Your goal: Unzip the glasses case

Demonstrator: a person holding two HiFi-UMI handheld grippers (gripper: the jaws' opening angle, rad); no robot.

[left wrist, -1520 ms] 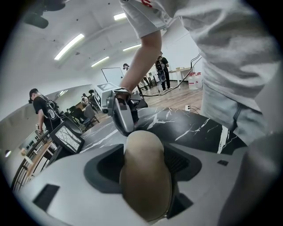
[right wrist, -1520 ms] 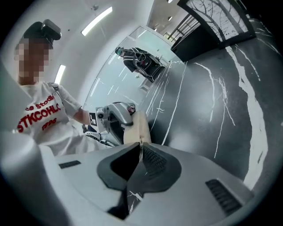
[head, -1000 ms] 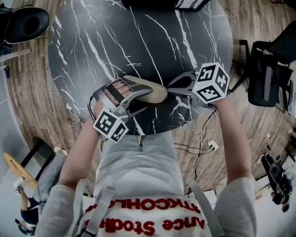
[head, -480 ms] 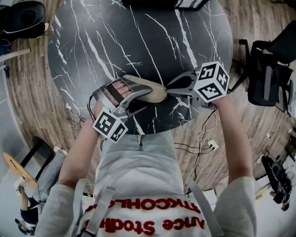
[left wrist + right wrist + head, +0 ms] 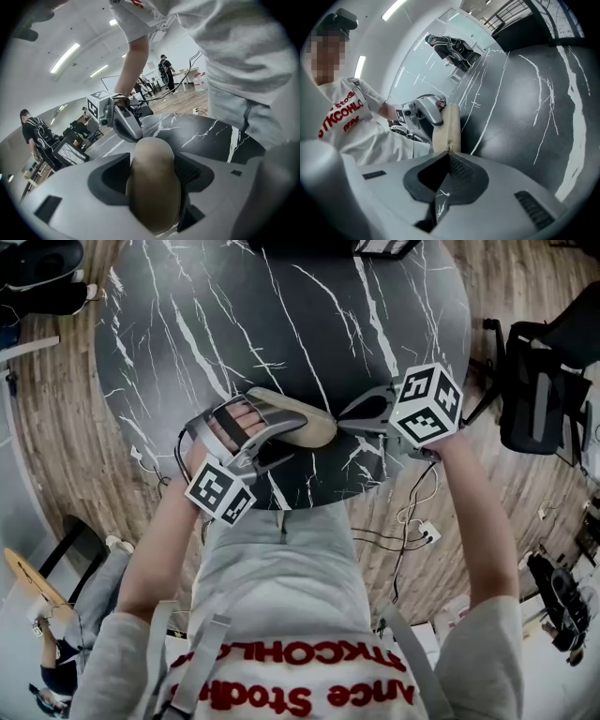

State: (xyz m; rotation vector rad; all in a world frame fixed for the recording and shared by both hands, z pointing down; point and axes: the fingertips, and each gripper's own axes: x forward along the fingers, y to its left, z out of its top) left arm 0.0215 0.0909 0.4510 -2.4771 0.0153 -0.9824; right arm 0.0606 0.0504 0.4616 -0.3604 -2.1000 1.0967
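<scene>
Over the black marble table (image 5: 234,306), in the head view, you are keeping both grippers and the glasses case (image 5: 298,420) where they were a second ago; only the framing is drifting slightly. The beige case is stretching left to right between the grippers, slightly tilted, above the table's near part. Your left gripper (image 5: 267,432) is clamping its left part, and your right gripper (image 5: 342,421) is meeting its right tip.

Through the left gripper view, the case (image 5: 154,183) is sitting squeezed between both jaws, pointing away toward the right gripper (image 5: 123,123).

Through the right gripper view, the jaws are pinching together on the seam at the near end of the case (image 5: 447,126), which is running away toward the left gripper (image 5: 424,111).
</scene>
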